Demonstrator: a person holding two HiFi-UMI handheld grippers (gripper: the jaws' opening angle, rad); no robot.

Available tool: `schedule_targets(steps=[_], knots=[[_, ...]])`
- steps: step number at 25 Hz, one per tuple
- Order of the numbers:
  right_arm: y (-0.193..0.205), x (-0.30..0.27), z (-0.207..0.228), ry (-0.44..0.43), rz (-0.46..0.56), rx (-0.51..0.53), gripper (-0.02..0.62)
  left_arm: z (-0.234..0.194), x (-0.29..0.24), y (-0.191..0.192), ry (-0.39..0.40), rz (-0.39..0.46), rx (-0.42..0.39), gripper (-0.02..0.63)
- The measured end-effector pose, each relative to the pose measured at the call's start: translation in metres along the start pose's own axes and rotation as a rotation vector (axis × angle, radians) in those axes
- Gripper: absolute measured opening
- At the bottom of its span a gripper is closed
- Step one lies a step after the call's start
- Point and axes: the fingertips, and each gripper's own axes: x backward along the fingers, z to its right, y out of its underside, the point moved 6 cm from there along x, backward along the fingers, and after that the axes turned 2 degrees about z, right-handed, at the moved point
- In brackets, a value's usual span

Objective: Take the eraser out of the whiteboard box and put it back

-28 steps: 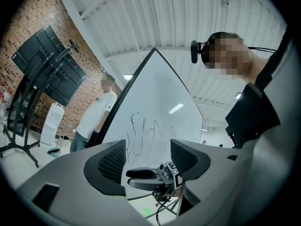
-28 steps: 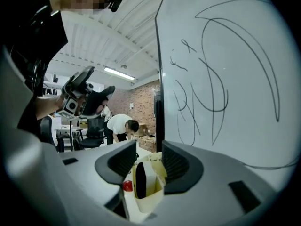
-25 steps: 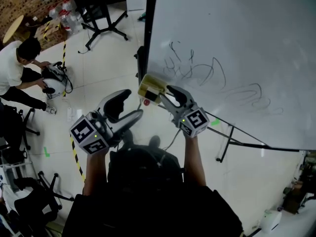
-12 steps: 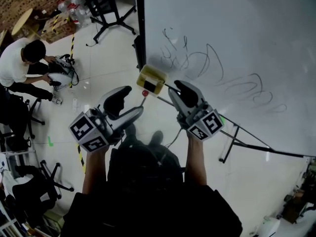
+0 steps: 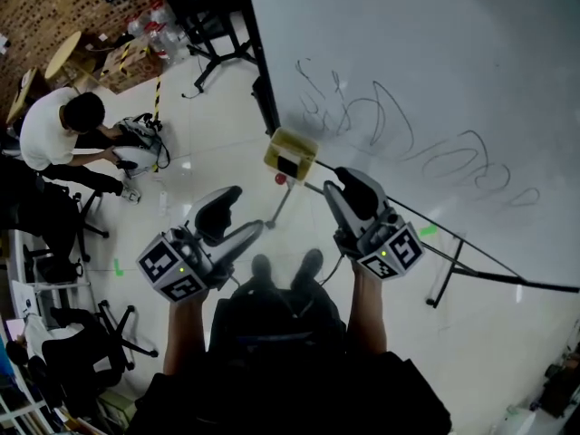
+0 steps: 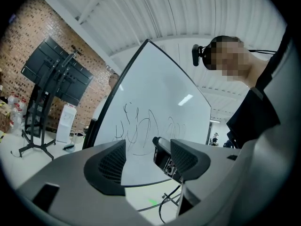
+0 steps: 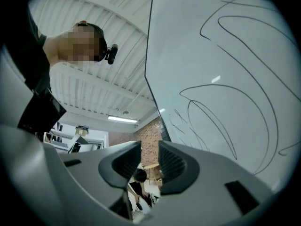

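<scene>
While the right gripper (image 5: 349, 181) hangs near the whiteboard (image 5: 435, 62), narrowly parted jaws just closing on nothing, left gripper (image 5: 243, 211) spread wide and empty, yellow whiteboard box (image 5: 292, 145) at the board's lower edge, eraser (image 5: 289, 164) hard to make out, perhaps the dark patch on that box.

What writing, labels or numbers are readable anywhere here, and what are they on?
No readable text in any view.
White whiteboard: black pen scribbles, loops only, no words.
Pale yellow box at the board's lower edge: a dark patch, no print can be made out.
Marker cubes: black-and-white square patterns, not letters.
</scene>
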Motion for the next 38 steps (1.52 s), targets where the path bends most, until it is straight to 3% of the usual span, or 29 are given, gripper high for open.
schedule_targets(steps=[8,13,21,25,29,38], knots=[[-0.011,0.010,-0.041,0.060,0.070,0.036,0.133,0.007,0.026,-0.010,0.115,0.025,-0.013,0.293],[-0.004,0.004,-0.101,0.108,0.073,0.089,0.133,0.007,0.079,-0.012,0.191,0.050,-0.010,0.293],[0.020,0.020,-0.215,0.262,0.053,0.148,0.133,-0.004,0.172,0.010,0.283,0.092,0.085,0.293],[0.029,0.032,-0.252,0.332,0.040,0.141,0.133,0.001,0.195,0.024,0.325,0.066,0.138,0.293],[0.021,0.027,-0.284,0.332,0.032,0.176,0.133,0.008,0.208,0.021,0.346,0.048,0.129,0.293],[0.010,0.033,-0.313,0.304,0.046,0.204,0.133,0.036,0.214,0.017,0.386,0.101,0.108,0.293]])
